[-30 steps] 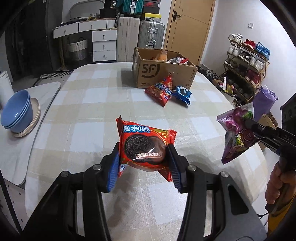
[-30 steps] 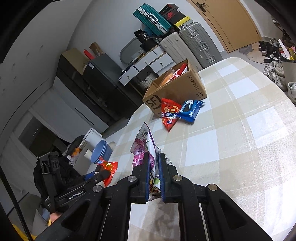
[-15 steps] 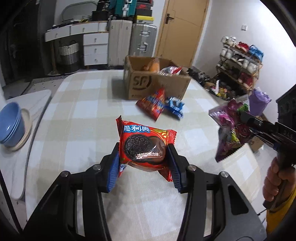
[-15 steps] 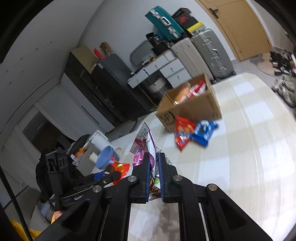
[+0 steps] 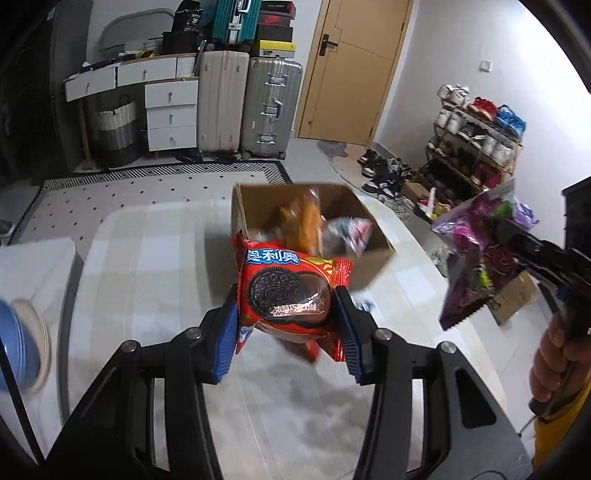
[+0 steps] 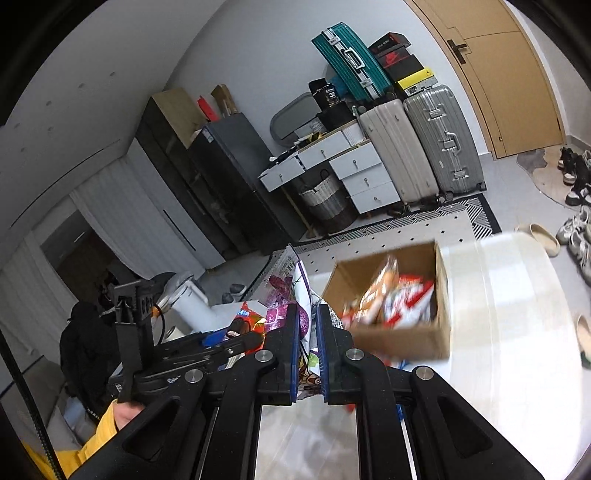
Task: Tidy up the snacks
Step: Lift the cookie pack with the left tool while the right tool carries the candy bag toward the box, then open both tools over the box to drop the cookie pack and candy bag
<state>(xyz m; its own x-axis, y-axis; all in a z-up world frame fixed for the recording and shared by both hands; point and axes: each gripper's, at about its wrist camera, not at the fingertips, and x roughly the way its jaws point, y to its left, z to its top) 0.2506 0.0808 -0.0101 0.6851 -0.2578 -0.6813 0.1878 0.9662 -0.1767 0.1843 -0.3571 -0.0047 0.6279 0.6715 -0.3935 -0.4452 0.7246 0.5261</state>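
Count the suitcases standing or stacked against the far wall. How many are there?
3. A beige suitcase and a silver suitcase stand side by side on the floor; a teal suitcase lies on top of them. Others may be hidden behind.

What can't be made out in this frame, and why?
- Snacks in the cardboard box: motion-blurred in both wrist views, brands unreadable.
- Purple snack bag: lower part hidden between the right gripper fingers; blurred in the left wrist view.
- Snacks on the table beside the box: hidden behind the Oreo pack in the left gripper.
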